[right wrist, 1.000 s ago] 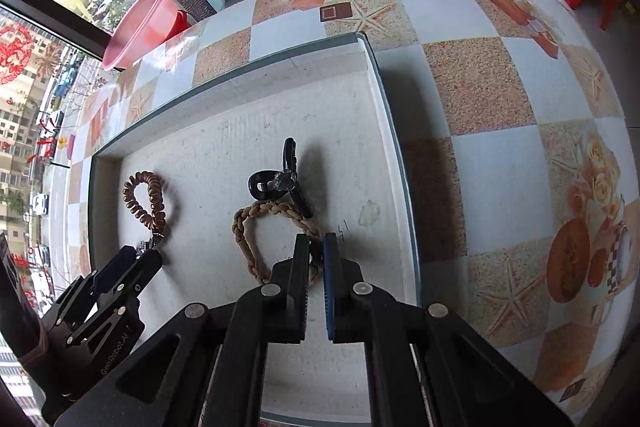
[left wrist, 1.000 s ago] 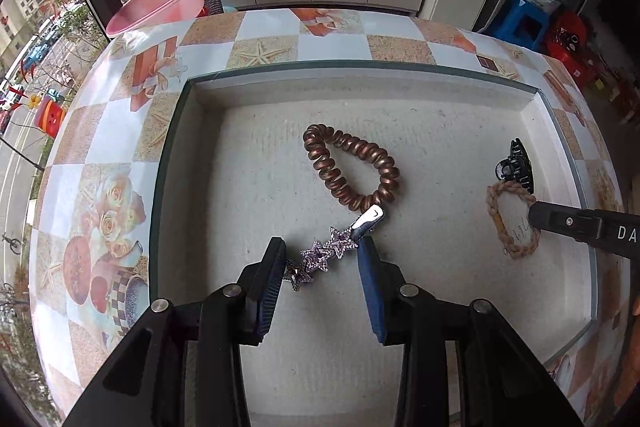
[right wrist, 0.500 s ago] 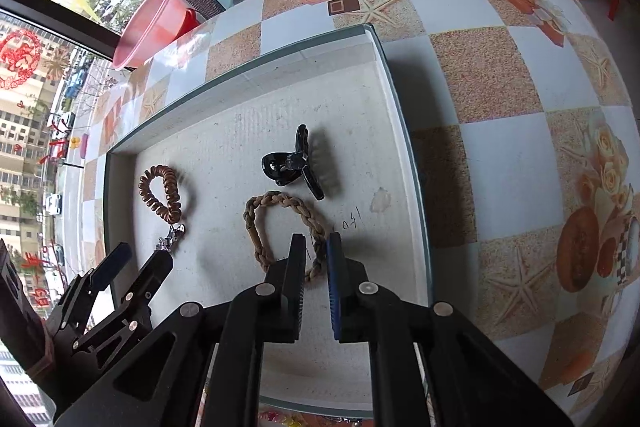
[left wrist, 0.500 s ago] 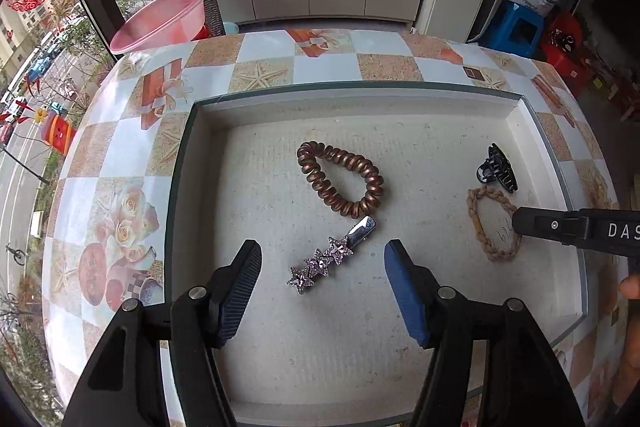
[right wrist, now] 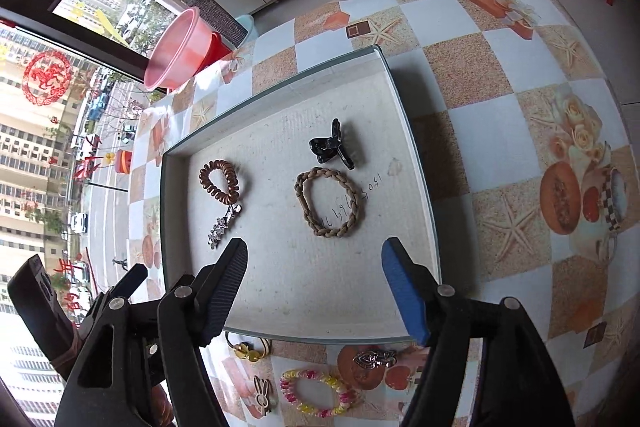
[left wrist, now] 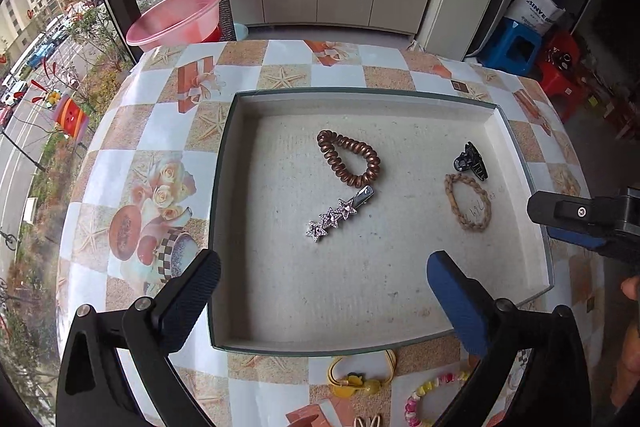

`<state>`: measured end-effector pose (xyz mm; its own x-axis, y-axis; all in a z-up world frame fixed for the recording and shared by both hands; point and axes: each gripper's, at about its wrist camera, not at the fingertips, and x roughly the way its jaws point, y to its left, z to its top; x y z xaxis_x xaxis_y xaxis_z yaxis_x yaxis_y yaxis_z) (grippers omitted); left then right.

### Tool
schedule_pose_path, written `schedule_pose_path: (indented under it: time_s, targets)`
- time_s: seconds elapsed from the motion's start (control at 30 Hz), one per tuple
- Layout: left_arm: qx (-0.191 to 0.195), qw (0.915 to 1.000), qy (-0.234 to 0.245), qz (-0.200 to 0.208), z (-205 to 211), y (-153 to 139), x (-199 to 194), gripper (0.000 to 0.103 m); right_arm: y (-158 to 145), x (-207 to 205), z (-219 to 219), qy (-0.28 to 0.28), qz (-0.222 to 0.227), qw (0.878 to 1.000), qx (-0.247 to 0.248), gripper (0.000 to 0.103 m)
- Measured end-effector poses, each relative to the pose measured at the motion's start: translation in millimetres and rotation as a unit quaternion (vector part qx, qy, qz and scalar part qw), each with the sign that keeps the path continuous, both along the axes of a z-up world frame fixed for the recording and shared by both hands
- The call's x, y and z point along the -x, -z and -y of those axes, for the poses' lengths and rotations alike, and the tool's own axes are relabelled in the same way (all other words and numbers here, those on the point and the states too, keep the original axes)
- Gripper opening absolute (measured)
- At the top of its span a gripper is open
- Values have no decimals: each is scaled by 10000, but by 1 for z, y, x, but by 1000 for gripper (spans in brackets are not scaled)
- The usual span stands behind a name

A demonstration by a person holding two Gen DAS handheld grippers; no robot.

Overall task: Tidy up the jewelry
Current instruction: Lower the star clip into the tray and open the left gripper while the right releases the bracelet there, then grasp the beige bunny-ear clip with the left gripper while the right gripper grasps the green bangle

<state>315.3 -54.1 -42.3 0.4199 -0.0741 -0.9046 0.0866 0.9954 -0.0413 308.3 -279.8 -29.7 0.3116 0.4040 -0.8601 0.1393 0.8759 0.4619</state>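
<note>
Tray (left wrist: 224,187) walls ring four well-spaced hair pieces.

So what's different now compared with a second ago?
Both tools let go and pulled back. The left gripper had the star hair clip between its fingers; they have just opened wide, leaving it in the tray. The right gripper, shut on the braided band, has just opened too. The coil tie and black claw clip stayed put.

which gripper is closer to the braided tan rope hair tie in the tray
Right. The right gripper hangs just in front of the braided tan rope hair tie; the left gripper hangs by the star clip.
</note>
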Motion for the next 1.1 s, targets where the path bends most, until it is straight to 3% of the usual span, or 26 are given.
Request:
schedule_pose_path:
  time_s: [0.03, 0.3, 0.33, 0.67, 1.1]
  targets:
    - [-17, 10000, -17, -10, -3, -2, 6, 103, -2, 6, 0, 6, 10, 10000, -11, 83]
    - [154, 9995, 47, -255, -27, -7, 65, 103, -14, 58, -7, -98, 110, 9994, 307, 88]
    - [133, 9995, 58, -288, -30, -6, 72, 103, -15, 66, -8, -117, 137, 9991, 378, 102]
    - [-229, 9977, 171, -608, -50, 6, 135, 103, -16, 134, -11, -83, 215, 9968, 759, 103]
    - [-156, 9939, 255, -1060, -62, 37, 180, 103, 19, 207, -21, -235, -640, 9939, 865, 103]
